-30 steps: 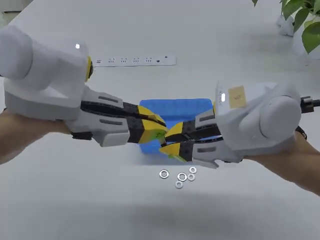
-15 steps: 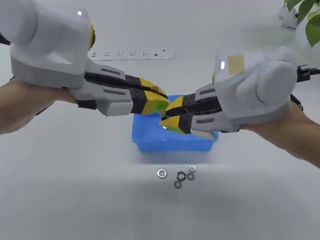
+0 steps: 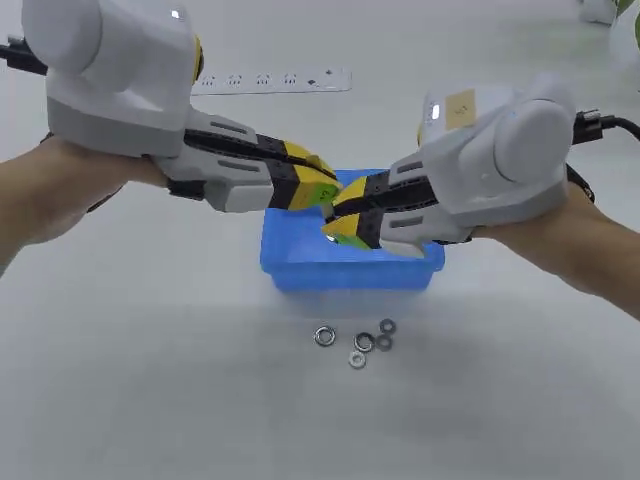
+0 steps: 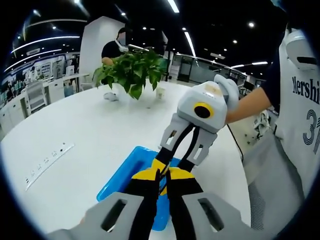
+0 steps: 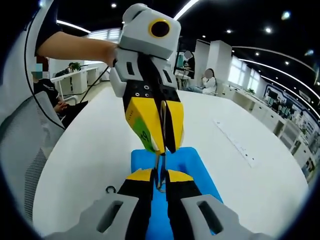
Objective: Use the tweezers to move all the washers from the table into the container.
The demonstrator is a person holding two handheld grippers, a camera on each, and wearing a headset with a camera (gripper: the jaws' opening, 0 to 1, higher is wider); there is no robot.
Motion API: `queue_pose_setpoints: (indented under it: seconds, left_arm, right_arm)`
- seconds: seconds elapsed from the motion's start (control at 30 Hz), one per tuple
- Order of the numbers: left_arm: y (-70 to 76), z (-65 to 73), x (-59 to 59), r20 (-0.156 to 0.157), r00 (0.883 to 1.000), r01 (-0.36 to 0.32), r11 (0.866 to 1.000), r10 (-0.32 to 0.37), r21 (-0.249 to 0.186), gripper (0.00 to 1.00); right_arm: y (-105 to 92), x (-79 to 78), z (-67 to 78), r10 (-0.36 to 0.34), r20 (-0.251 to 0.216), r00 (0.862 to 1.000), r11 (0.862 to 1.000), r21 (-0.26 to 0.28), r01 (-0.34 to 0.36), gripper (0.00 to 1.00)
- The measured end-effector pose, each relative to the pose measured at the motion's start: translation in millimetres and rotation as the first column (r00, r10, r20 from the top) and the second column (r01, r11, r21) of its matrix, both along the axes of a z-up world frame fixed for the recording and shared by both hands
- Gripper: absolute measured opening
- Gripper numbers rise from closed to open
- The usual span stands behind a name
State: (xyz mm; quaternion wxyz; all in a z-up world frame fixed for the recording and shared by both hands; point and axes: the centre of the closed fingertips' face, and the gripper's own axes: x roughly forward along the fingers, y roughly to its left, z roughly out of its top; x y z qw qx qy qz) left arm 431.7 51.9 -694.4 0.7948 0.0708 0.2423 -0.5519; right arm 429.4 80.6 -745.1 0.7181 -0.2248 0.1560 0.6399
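Your two grippers meet tip to tip above the blue container (image 3: pixel 345 275), and they cover most of its inside, so you cannot see what lies in it. The left gripper (image 3: pixel 322 193) comes in from the left and the right gripper (image 3: pixel 338 228) from the right. Their yellow-and-black jaws are almost touching each other over the tray's middle.

In the right gripper view a thin dark strip, the tweezers (image 5: pixel 159 172), stands between your right jaws, which are drawn narrow onto it. It runs up toward the tips of the left gripper. It is too slim and too shadowed to make out its points, or anything held in them. Your left jaws are also pressed nearly together. Whether they pinch the tweezers too cannot be told.

The washers (image 3: pixel 363 343) lie on the table (image 3: pixel 150 380) on the near side of the container, a little apart from its near wall. They are small flat metal rings, silvery and shiny, in a loose cluster. One sits off to the left of the rest, and the others are so close together that an exact count is unsure.

The container is a shallow rectangular tray of smooth blue plastic. The table is plain, matte and white. A white power strip (image 3: pixel 270 80) lies at its far side, and a leafy green plant (image 4: pixel 131 72) stands farther off.
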Motion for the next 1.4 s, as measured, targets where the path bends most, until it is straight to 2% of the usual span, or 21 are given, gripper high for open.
queue_pose_setpoints:
  seconds: [0.3, 0.7, 0.8, 0.87, 1.07, 1.13, 1.2, 1.4]
  left_arm:
    - [-0.2, -16.7, 7.4, -0.041, 0.999, -0.013, 1.0, 0.012, -0.006, 0.09]
    - [-7.5, -27.8, 4.7, -0.049, 0.999, 0.0, 1.0, 0.0, 0.017, 0.1]
    - [-6.4, -29.4, 5.4, -0.051, 0.999, -0.004, 1.0, 0.005, 0.014, 0.1]
    - [-1.1, -31.1, 10.1, -0.057, 0.998, -0.014, 1.0, 0.015, 0.003, 0.1]
    - [0.3, -28.7, 9.6, -0.049, 0.999, -0.02, 1.0, 0.02, -0.003, 0.1]
    - [1.8, -24.6, 11.1, -0.03, 0.999, -0.023, 1.0, 0.023, -0.007, 0.1]
    - [3.2, -20.9, 12.1, -0.009, 1.0, -0.017, 1.0, 0.017, -0.003, 0.09]
    - [3.1, -11.0, 7.4, 0.013, 1.0, -0.003, 1.0, 0.003, -0.002, 0.08]
  right_arm:
    - [0.8, 5.4, -16.8, -0.001, -0.03, 1.0, 1.0, -0.014, 0.001, 0.1]
    - [1.1, 7.3, -31.0, 0.005, -0.038, 0.999, 0.999, -0.042, -0.006, 0.1]
    - [1.2, 6.7, -31.6, 0.007, -0.035, 0.999, 0.999, -0.047, -0.008, 0.1]
    - [1.5, 6.9, -31.5, 0.002, -0.038, 0.999, 0.999, -0.048, -0.004, 0.1]
    - [2.6, 7.4, -28.7, -0.008, -0.032, 0.999, 0.999, -0.05, 0.006, 0.11]
    - [2.9, 6.2, -24.2, -0.003, -0.016, 1.0, 0.999, -0.048, 0.002, 0.11]
    - [3.3, 5.3, -19.8, -0.004, -0.023, 1.0, 0.999, -0.035, 0.004, 0.11]
    - [2.7, 1.8, -9.6, 0.002, -0.015, 1.0, 1.0, -0.019, -0.002, 0.11]
